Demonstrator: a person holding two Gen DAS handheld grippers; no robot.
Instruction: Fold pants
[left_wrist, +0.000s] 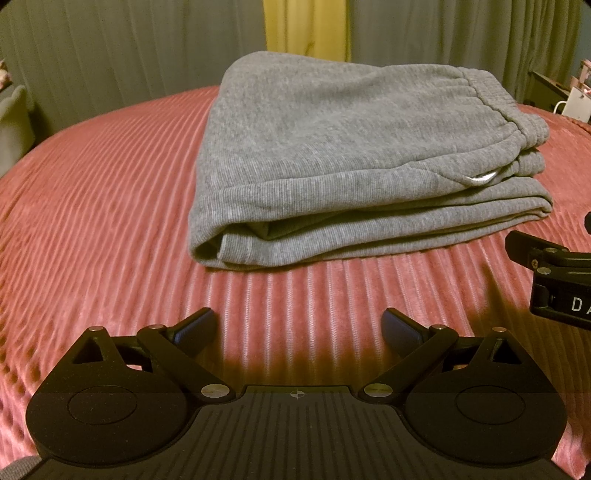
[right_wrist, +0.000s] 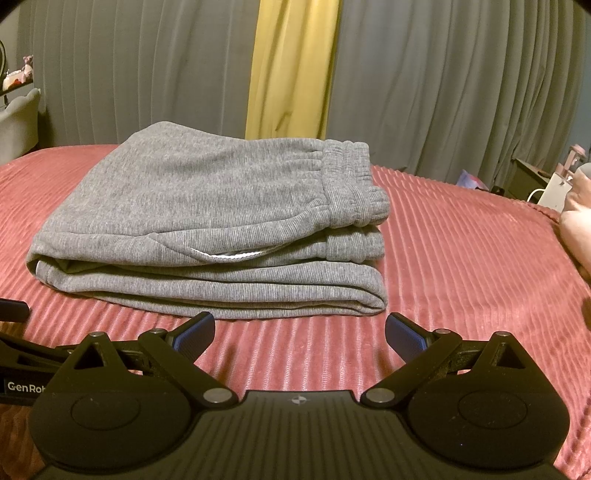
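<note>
Grey ribbed-knit pants lie folded in a compact stack on the pink corduroy-ribbed bedspread, long axis running nine to three. Left gripper and right gripper both stand wide apart, empty. The stack lies at twelve o'clock, apart from both; the right appears nearer. Folding appears complete.

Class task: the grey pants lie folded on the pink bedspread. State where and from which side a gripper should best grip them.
Probably grip the grey pants at the rounded fold edge, coming in low from their left: there the layers join, while the waistband end is loose stacked edges.
</note>
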